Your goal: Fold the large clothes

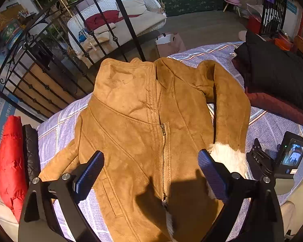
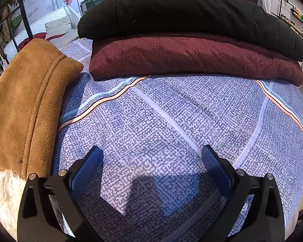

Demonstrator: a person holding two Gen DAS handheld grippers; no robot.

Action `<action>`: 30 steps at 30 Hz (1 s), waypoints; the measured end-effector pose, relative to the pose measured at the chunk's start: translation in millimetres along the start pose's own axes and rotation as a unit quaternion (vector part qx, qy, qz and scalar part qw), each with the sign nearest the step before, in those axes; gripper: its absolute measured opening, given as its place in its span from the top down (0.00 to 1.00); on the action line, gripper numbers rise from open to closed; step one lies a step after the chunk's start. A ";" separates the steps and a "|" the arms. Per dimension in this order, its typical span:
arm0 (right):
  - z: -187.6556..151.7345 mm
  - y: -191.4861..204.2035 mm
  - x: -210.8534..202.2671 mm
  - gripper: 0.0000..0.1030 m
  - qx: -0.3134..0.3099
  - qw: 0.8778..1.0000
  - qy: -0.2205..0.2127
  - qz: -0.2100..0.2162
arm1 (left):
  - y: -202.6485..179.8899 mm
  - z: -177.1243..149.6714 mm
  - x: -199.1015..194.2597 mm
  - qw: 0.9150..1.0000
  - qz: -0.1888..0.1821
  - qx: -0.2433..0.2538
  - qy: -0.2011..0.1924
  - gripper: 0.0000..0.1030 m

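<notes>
Two grippers, left (image 1: 150, 161) and right (image 2: 151, 157), jaws spread wide and empty, above a jacket (image 1: 143, 125) on a bedsheet (image 2: 161, 111).

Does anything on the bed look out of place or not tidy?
Nothing looks damaged or spilled. The brown jacket lies unfolded with one sleeve bent down beside its body, while the black and maroon clothes sit neatly stacked.

The left gripper (image 1: 150, 160) has its jaws spread wide, with nothing between the blue ribbed pads (image 1: 91, 173). It points forward and downward. The right gripper (image 2: 151, 155) is likewise spread wide and holds nothing, its blue pads (image 2: 216, 171) well apart, and it sits low and tilted down. In the left wrist view, the right gripper's body (image 1: 276, 159) shows at the right edge.
</notes>
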State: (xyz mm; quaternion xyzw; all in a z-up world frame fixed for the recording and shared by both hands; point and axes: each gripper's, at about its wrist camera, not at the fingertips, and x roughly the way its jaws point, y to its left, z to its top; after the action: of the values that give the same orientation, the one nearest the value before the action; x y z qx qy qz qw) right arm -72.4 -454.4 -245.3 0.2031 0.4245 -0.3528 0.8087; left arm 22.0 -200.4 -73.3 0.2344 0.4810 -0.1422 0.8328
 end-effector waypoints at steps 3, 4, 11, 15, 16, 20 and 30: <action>-0.1 0.1 0.0 0.05 0.000 1.000 0.000 0.000 | 4.5 -6.8 0.9 1.000 -0.001 -0.013 0.006 0.10; 0.1 -0.1 0.0 0.05 0.000 1.000 0.000 0.000 | 7.8 -10.2 0.5 1.000 -0.001 -0.019 0.007 0.10; 0.2 -0.3 0.0 0.05 0.000 1.000 0.000 0.000 | 65.1 -51.7 9.1 0.995 0.020 -0.091 0.037 0.07; -0.6 0.5 -0.2 0.05 0.000 1.000 -0.001 0.000 | 112.6 -90.4 25.6 0.987 0.042 -0.141 0.070 0.07; -3.4 6.9 -3.5 0.05 0.001 1.000 -0.002 0.000 | 123.1 -100.9 29.7 0.984 0.048 -0.149 0.079 0.07; -4.0 8.6 -5.5 0.05 0.001 1.000 0.001 -0.004 | 159.0 -138.0 43.3 0.976 0.059 -0.182 0.107 0.07; 46.2 35.8 -64.8 0.05 -0.050 0.991 0.106 0.066 | 190.5 -180.6 87.2 0.972 0.029 -0.190 0.136 0.07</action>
State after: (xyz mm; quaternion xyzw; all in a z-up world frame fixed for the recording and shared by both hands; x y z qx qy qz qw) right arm -46.0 -433.7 -164.8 0.2261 0.5107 -0.2540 0.7897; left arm 20.8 55.7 -177.9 0.1031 0.6010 0.0088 0.7925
